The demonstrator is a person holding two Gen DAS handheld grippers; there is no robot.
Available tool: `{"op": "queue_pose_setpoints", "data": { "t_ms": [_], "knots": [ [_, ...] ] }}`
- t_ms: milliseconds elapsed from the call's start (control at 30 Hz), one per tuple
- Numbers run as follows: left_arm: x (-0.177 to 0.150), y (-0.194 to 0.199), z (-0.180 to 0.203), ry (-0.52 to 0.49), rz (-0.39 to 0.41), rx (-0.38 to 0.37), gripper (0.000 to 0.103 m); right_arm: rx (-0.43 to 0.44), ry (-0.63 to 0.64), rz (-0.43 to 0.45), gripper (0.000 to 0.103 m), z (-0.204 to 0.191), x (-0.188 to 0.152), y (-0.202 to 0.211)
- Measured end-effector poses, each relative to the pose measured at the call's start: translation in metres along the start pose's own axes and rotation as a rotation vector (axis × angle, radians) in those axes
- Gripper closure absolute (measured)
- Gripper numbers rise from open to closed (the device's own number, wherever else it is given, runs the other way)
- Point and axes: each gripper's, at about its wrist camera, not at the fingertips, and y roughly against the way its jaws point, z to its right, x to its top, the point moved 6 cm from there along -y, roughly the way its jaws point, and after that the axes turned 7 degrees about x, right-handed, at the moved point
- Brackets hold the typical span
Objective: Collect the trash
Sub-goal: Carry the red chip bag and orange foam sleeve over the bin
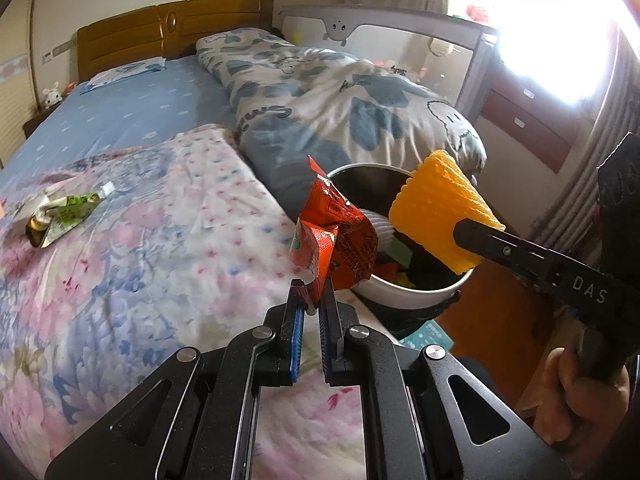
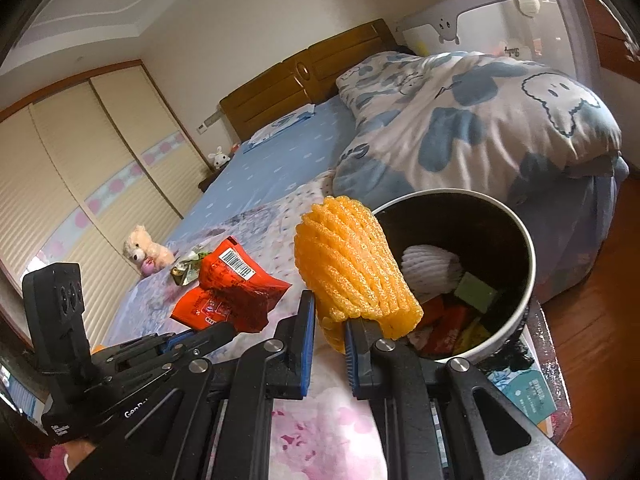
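Note:
My left gripper is shut on a red snack wrapper and holds it at the near rim of the trash bin. My right gripper is shut on an orange foam net sleeve and holds it over the bin's left rim; it also shows in the left wrist view. The bin is white outside, dark inside, with a white foam net and several wrappers in it. A green and gold wrapper lies on the floral bedspread at the left.
The bed has a floral cover, a blue sheet and a rolled blue-and-white duvet behind the bin. The bin stands on a stool with a booklet beside the bed. A teddy bear lies on the bed's far side.

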Motion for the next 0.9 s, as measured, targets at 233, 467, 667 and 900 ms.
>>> {"op": "queue_pose_setpoints", "data": {
  "t_ms": [233, 467, 667, 900],
  "knots": [
    [0.003, -0.008, 0.012, -0.018, -0.012, -0.015, 0.097, -0.017, -0.016, 0.001, 0.090, 0.013, 0.002, 0.003],
    [0.008, -0.016, 0.025, -0.047, -0.023, -0.024, 0.097, -0.041, -0.018, -0.007, 0.090, 0.025, 0.004, 0.003],
    [0.010, -0.024, 0.037, -0.071, -0.035, -0.031, 0.097, -0.060, -0.019, -0.011, 0.090, 0.034, 0.007, 0.003],
    [0.014, -0.032, 0.044, -0.080, -0.040, -0.024, 0.097, -0.078, -0.024, -0.020, 0.090, 0.045, 0.008, 0.001]
  ]
}}
